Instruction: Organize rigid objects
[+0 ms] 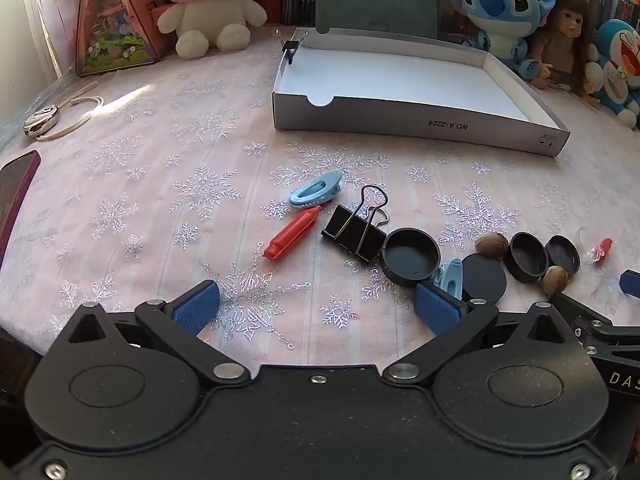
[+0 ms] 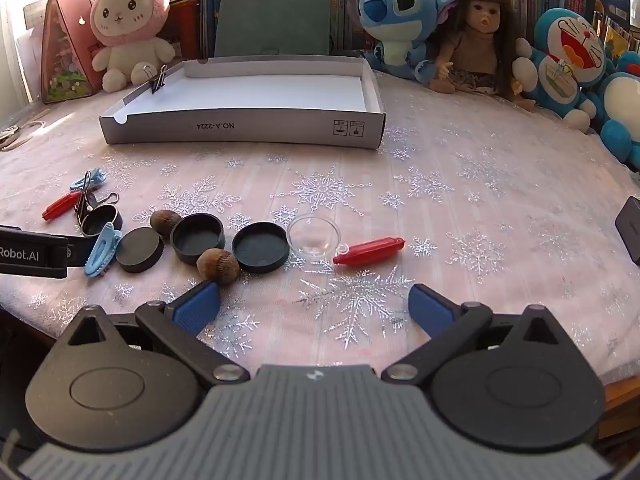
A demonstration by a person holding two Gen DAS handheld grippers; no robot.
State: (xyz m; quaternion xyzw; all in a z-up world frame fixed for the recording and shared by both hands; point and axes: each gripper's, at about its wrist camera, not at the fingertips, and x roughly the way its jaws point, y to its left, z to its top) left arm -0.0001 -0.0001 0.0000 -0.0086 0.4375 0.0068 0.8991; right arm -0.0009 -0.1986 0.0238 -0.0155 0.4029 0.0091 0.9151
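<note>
Both pairs of tongs are held low over the snowflake-printed tablecloth (image 2: 460,184), spread wide with nothing gripped: the left gripper (image 1: 316,308) and the right gripper (image 2: 314,306) each show ribbed blue pads parted well clear of every object, which is judged to be a ready pose before a pick.

The small hard items are scattered just ahead of the fingers. Ahead of the left tongs and slightly to the right, a black steel binder clip (image 1: 354,224) is seen touching a round black cap (image 1: 410,256); a red plastic crayon-shaped piece (image 1: 292,232) and a smooth blue hair clip (image 1: 316,194) lie a little further forward. Just beyond the left pad of the right tongs a ridged brown nut (image 2: 218,266) is found, with a clear shallow dish (image 2: 314,236) and a second red piece (image 2: 368,252) straight ahead.

The grey cardboard tray (image 2: 240,130), white inside, is set well beyond both tongs, presumably as the collecting place; one small binder clip (image 2: 158,78) is already pinched onto its wall.
</note>
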